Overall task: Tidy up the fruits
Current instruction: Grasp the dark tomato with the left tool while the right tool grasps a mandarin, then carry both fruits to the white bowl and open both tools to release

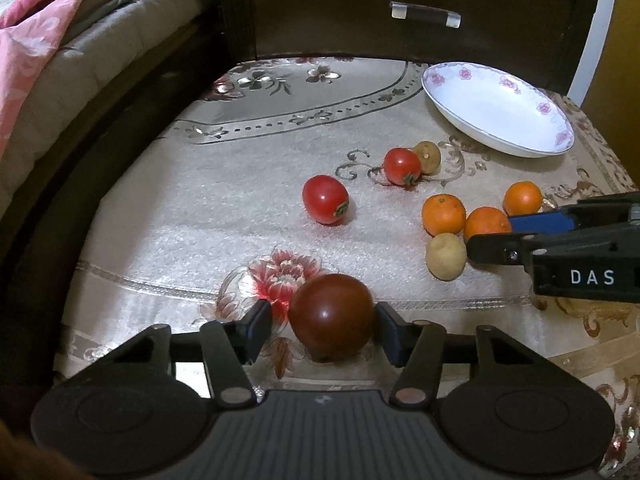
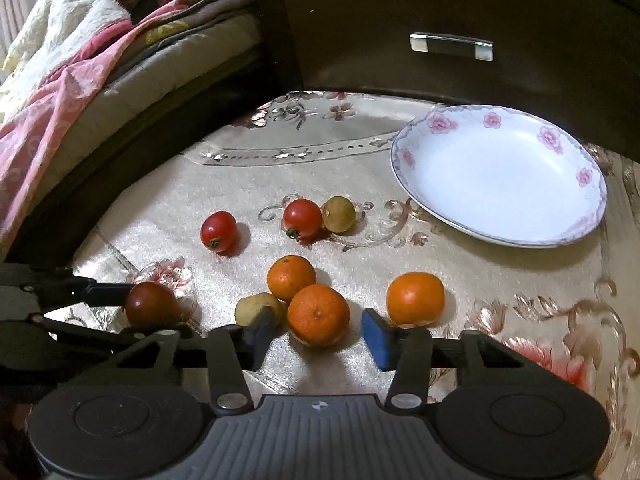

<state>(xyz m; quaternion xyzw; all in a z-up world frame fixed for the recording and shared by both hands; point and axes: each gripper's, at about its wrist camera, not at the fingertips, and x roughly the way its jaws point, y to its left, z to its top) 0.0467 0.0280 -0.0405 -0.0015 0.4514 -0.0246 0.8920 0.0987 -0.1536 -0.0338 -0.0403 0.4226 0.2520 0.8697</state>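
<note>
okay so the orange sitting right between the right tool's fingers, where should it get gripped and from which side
Grip the orange across its widest middle, coming level from the near side as the right tool already points. It is round, so the fingers hold best on opposite flanks. The potato crowds its left flank, so slide that finger in carefully.

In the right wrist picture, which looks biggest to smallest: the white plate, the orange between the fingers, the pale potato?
1. white plate
2. orange, though nearness to the camera may enlarge it
3. pale potato, partly hidden by a finger

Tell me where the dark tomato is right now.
The dark tomato sits on the tablecloth between the left gripper fingers, beside the pink flower print.
</note>
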